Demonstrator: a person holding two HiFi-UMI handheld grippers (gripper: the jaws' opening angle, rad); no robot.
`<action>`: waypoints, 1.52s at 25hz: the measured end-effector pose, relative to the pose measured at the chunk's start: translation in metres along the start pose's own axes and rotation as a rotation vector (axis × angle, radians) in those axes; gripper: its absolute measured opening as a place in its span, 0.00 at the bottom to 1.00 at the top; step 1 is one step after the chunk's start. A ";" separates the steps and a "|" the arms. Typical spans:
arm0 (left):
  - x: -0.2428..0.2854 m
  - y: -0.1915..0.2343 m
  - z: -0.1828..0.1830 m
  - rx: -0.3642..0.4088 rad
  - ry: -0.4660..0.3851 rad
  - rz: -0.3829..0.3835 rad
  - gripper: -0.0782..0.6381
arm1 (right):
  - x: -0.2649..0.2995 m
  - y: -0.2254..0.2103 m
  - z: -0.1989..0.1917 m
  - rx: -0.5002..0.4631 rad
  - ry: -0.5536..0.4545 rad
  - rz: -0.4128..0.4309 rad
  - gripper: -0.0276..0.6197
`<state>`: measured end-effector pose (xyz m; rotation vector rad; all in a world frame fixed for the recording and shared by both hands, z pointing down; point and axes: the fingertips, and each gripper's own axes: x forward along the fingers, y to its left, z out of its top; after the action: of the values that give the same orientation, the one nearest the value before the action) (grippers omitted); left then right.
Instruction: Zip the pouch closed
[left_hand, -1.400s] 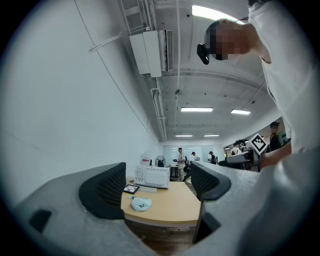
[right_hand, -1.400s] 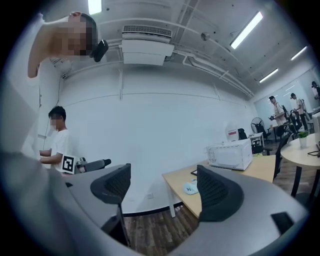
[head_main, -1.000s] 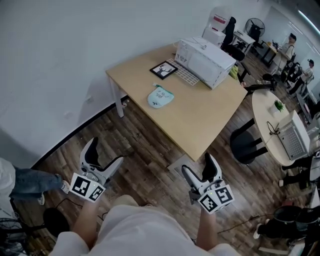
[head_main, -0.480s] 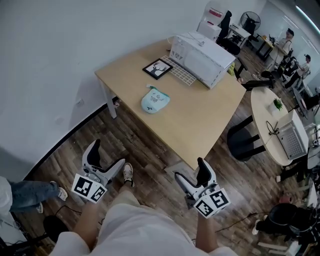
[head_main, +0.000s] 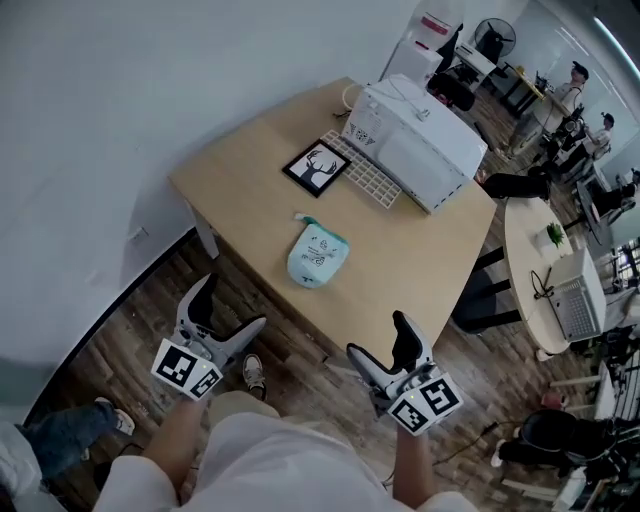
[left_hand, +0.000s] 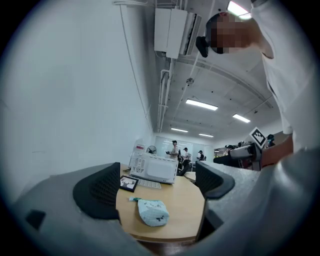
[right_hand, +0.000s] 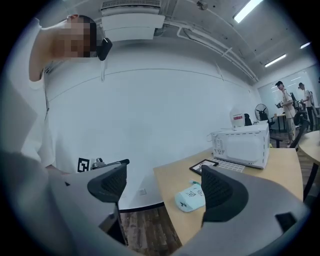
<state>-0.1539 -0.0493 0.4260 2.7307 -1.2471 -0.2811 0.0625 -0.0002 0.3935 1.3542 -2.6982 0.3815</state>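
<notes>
Pouch (head_main: 317, 256) flat on tabletop (head_main: 240, 170), near front edge. Looks soft, light, likely slides. I'd pin body with my left gripper (head_main: 226, 308) and pinch far-end tab with right gripper (head_main: 378, 338). Both fingers wide apart, empty, well short.

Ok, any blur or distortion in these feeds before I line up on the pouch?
Head view: sharp, evenly lit, the pouch crisp, straight lines curving near the borders. Left gripper view: strong fisheye, dark round border, bright ceiling lights, pouch readable. Right gripper view: same fisheye and border, pouch partly behind one jaw.
</notes>
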 end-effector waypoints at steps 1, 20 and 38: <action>0.011 0.011 -0.002 -0.003 0.008 -0.023 0.76 | 0.012 -0.002 0.002 -0.001 0.011 -0.004 0.73; 0.164 0.081 -0.105 -0.035 0.253 -0.122 0.75 | 0.104 -0.092 0.017 0.034 0.061 0.004 0.73; 0.278 0.131 -0.238 0.190 0.686 -0.314 0.47 | 0.124 -0.144 -0.016 0.080 0.172 0.009 0.73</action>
<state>-0.0194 -0.3365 0.6513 2.7706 -0.6842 0.7243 0.1028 -0.1751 0.4590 1.2650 -2.5748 0.5846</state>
